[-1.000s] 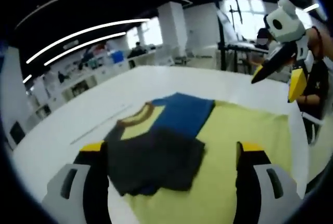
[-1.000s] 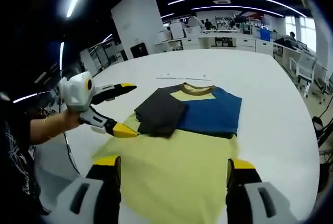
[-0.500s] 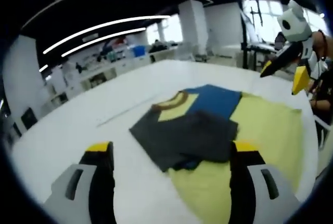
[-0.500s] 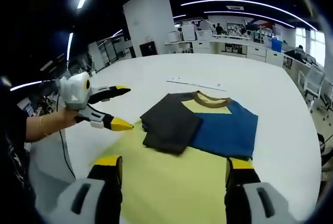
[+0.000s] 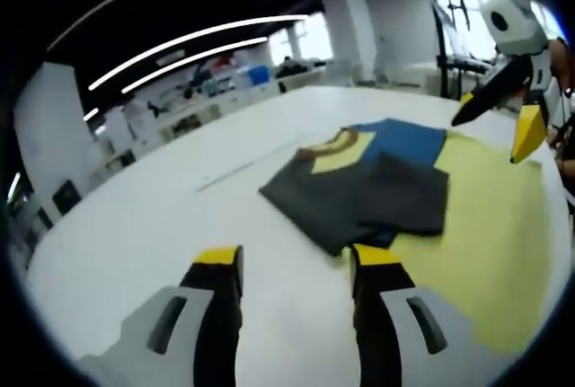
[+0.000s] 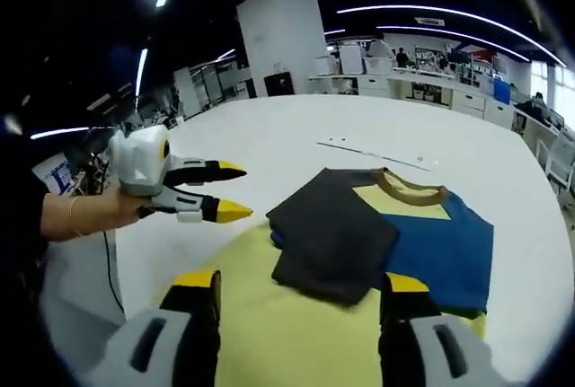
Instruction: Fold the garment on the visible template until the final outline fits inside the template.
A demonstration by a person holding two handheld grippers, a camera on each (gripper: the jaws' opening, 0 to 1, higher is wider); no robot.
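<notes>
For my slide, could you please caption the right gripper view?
Folded blue-and-grey T-shirt lying on the yellow template, with the left gripper hovering empty beside it.

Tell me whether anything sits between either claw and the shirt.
Nothing visible does. The shirt lies folded partly on the yellow template, partly on the white table. The left claw has only bare table before it; the right claw hangs over the template just short of the shirt. Both claws are empty.

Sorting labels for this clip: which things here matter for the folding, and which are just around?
For the job:
garment
yellow template
left gripper
right gripper

Just around:
white table
thin strip
office desks
</notes>
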